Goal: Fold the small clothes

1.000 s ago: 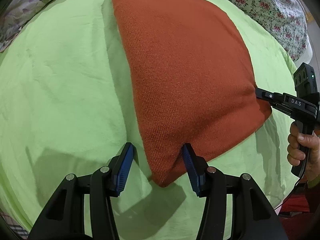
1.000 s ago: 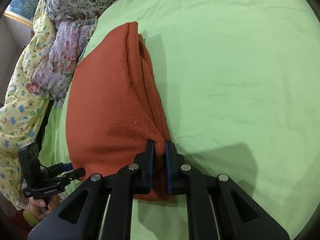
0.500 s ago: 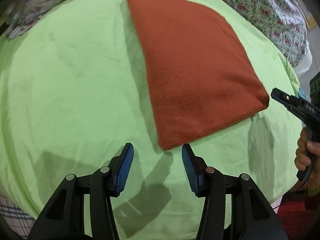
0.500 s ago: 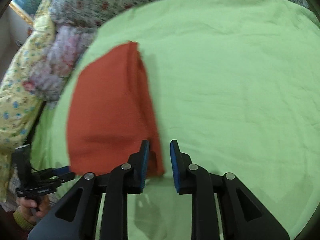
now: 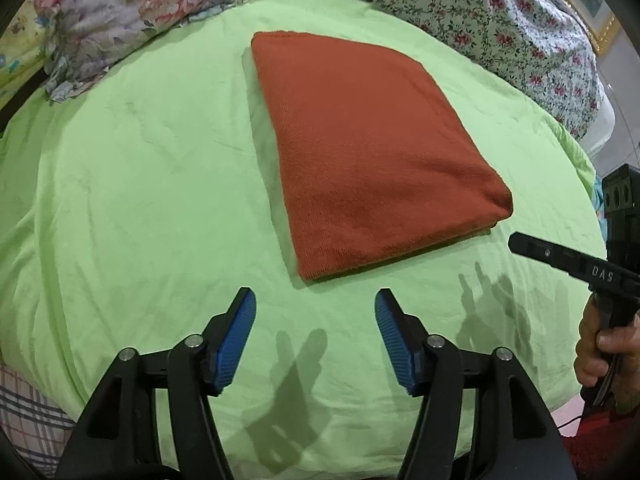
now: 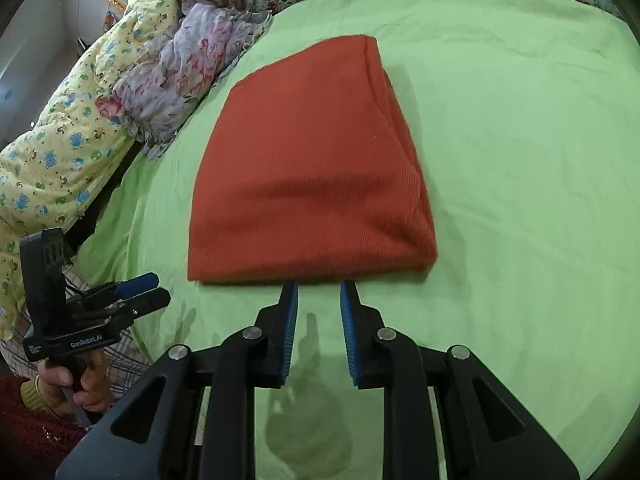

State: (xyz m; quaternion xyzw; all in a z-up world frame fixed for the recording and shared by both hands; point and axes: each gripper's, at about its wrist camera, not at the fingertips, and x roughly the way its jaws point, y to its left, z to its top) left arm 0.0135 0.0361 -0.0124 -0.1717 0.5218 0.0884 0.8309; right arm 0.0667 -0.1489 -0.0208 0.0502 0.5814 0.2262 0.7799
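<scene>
A rust-orange knit garment (image 5: 372,148) lies folded into a neat rectangle on the light green sheet (image 5: 140,184); it also shows in the right wrist view (image 6: 312,176). My left gripper (image 5: 314,320) is open and empty, just short of the garment's near corner. My right gripper (image 6: 318,308) is open and empty, its tips just short of the garment's near edge. The right gripper also shows at the right of the left wrist view (image 5: 560,260), and the left gripper at the left of the right wrist view (image 6: 136,292).
Floral quilts and pillows (image 5: 120,12) are piled along the far side of the bed (image 6: 80,128). The green sheet's edge (image 5: 576,152) drops off at the right. A checked cloth (image 5: 28,412) hangs at the near left.
My right gripper has let go of the garment's corner and opened. Both grippers have pulled back from the garment, which now lies flat and folded.
</scene>
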